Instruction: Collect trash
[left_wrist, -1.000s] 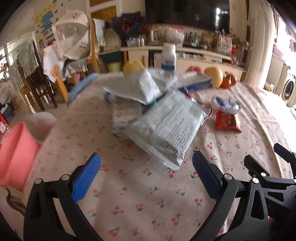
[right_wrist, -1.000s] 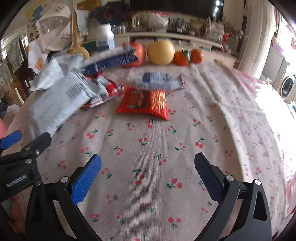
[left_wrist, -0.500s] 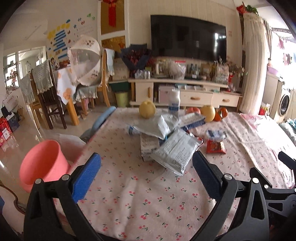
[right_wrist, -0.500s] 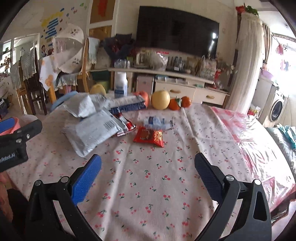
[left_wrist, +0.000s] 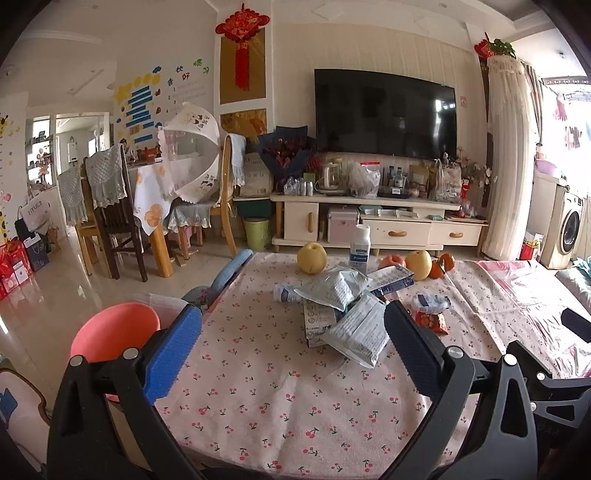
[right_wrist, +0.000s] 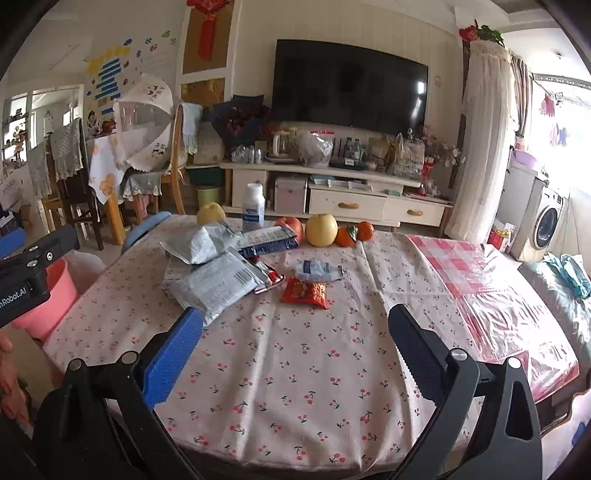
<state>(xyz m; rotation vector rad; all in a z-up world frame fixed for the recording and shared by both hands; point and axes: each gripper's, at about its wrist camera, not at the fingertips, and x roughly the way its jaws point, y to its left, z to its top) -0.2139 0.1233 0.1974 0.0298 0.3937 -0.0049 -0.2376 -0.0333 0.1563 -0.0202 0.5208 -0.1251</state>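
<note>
A heap of silver-grey snack bags (left_wrist: 354, 328) (right_wrist: 214, 280) lies mid-table, with a dark blue wrapper (right_wrist: 267, 240) behind it. To its right sit a red snack packet (right_wrist: 304, 292) (left_wrist: 430, 320) and a small crumpled blue-white wrapper (right_wrist: 319, 270) (left_wrist: 430, 302). A pink bin (left_wrist: 114, 330) (right_wrist: 51, 295) stands off the table's left edge. My left gripper (left_wrist: 291, 347) is open, held back over the near part of the table. My right gripper (right_wrist: 293, 350) is open too, short of the red packet. Neither holds anything.
Pears (right_wrist: 322, 229), oranges (right_wrist: 356, 232) and a white bottle (right_wrist: 253, 206) line the far edge of the cherry-print tablecloth (right_wrist: 295, 387). A blue chair back (left_wrist: 231, 271) stands at the left edge. A red checked cloth under plastic (right_wrist: 480, 280) covers the right side.
Both grippers have pulled back and risen away from the trash heap, so the whole table and room now show. Both stayed open and empty.
</note>
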